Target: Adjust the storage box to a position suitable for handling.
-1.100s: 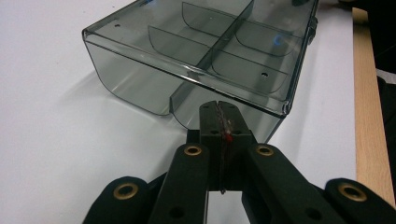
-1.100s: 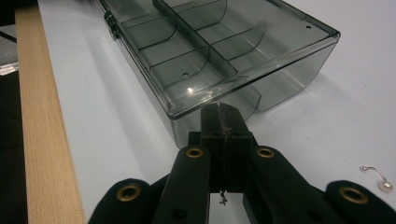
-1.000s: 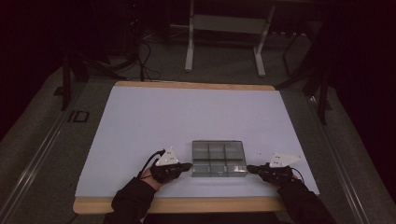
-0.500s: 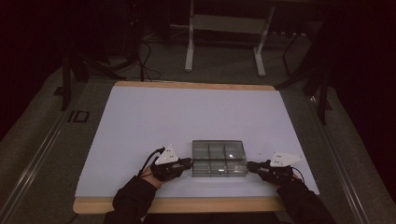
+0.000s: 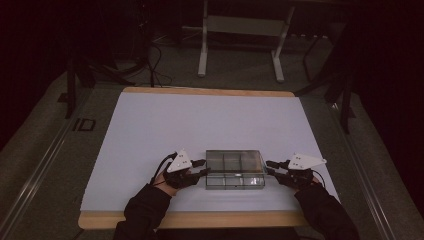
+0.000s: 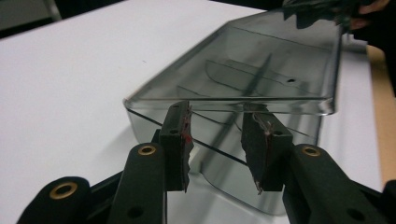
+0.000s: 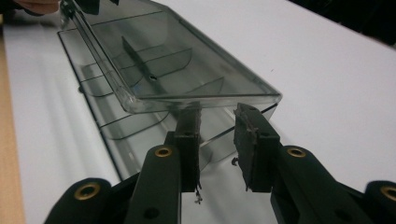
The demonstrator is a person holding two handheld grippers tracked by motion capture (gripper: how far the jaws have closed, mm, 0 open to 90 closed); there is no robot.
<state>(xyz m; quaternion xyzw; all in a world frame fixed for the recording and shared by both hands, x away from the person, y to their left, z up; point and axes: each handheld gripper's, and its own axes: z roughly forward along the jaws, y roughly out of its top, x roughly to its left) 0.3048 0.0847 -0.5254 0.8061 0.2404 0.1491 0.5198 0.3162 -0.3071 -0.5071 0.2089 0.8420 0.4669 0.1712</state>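
Note:
A smoky clear plastic compartment box (image 5: 235, 169) lies near the table's front edge, its lid (image 6: 243, 70) resting slightly raised over the divided tray (image 7: 140, 126). My left gripper (image 5: 202, 167) sits at the box's left end and my right gripper (image 5: 270, 166) at its right end. In the left gripper view the jaws of the left gripper (image 6: 217, 116) stand apart just under the lid's lip, pads clear of the plastic. The right gripper (image 7: 217, 114) looks the same at the other end. Both pairs of jaws have just been opening, with nothing pinched between them.
The box rests on a white table top (image 5: 200, 125) with a wooden front edge (image 5: 190, 219). Behind the table stands a metal frame on legs (image 5: 240, 45), and cables lie on the dark floor at the back left (image 5: 150, 65).
Both grippers' jaws have spread apart at the box's two ends. The hands and the box have stayed where they were.

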